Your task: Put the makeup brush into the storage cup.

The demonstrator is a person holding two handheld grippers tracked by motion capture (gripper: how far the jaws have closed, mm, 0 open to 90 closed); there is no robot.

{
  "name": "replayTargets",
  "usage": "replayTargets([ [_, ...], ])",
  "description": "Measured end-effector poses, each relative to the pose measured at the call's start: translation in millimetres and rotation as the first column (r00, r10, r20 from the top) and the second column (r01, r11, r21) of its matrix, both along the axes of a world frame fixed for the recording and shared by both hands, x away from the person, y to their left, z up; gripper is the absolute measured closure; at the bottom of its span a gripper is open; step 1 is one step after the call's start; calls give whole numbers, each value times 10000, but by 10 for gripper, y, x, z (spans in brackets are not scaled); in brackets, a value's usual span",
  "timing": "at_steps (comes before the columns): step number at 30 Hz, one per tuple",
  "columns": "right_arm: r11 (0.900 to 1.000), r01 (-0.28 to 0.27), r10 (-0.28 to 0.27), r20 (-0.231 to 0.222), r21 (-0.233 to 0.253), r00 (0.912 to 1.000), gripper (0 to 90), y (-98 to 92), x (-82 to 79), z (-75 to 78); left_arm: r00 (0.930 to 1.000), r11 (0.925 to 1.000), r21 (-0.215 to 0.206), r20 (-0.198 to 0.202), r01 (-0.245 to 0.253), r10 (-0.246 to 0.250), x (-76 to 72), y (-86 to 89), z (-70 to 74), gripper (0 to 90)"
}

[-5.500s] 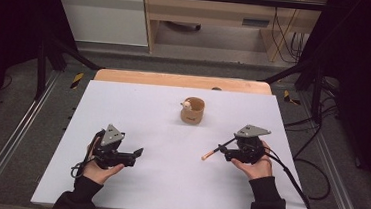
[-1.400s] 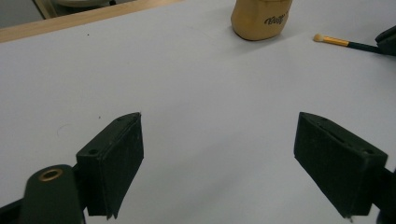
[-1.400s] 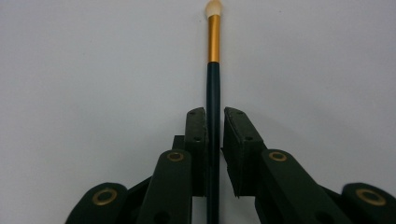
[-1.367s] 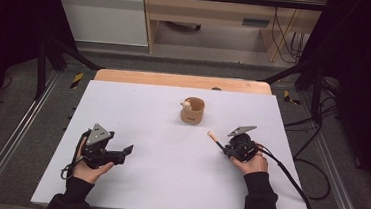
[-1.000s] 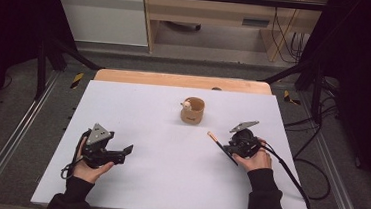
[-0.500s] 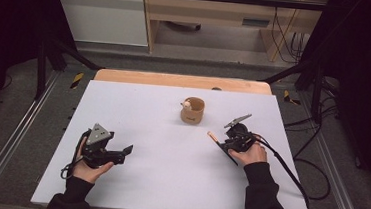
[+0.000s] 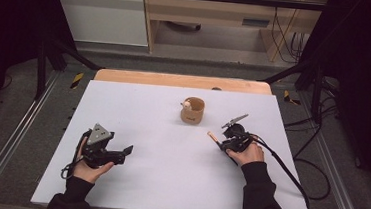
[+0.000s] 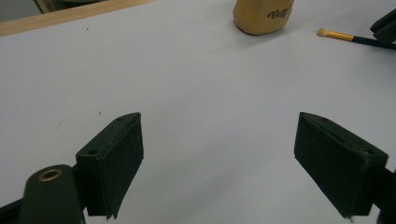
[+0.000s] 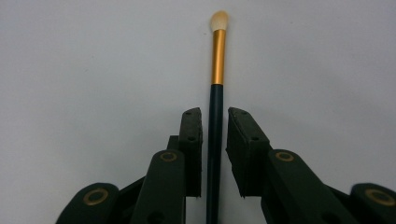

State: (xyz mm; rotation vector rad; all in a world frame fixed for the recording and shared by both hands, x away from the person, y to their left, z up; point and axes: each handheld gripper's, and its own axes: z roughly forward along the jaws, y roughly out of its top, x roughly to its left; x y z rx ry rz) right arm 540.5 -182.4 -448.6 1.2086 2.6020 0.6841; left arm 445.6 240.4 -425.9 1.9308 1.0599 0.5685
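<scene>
White desk (image 7: 167, 183) carrying cup (image 7: 192, 110) at 12 o'clock; right tool (image 9: 214, 154) clamped narrow on brush (image 9: 217, 74), raised just beside cup at 4 o'clock, insertion pending; left tool (image 8: 219, 163) wide, idle at 8 o'clock.

Even overhead light falls on the white table (image 7: 168, 173), bright against dark surroundings; shadows are faint and soft. The high view is slightly grainy. In the gripper views the near black jaws are soft-focused, with no glare
</scene>
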Motion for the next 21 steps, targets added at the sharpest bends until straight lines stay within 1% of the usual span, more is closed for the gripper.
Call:
replayTargets([
  [4,9999,20,-21,-34,-123,10000,761,3,12,-11,10000,10000,-4,-11,-13,13,2,-1,-4,150],
  [6,9999,128,-128,-99,-84,9999,769,10,13,-17,10000,10000,10,-25,-5,5,3,-1,-6,150],
  [7,9999,16,-18,-127,-139,9999,772,5,16,-19,10000,10000,8,-22,-6,6,3,-2,-7,150],
  [10,9998,-2,0,-90,-184,10000,777,9,21,-33,10000,10000,2,-19,-18,18,3,-1,-7,150],
  [18,9997,91,-97,-281,-213,9996,792,15,40,-47,10000,10000,16,-30,-12,12,4,-1,-8,151],
  [21,9995,109,-122,-457,-290,9989,796,22,40,-50,10000,10000,18,-32,-11,11,4,-1,-8,151],
])
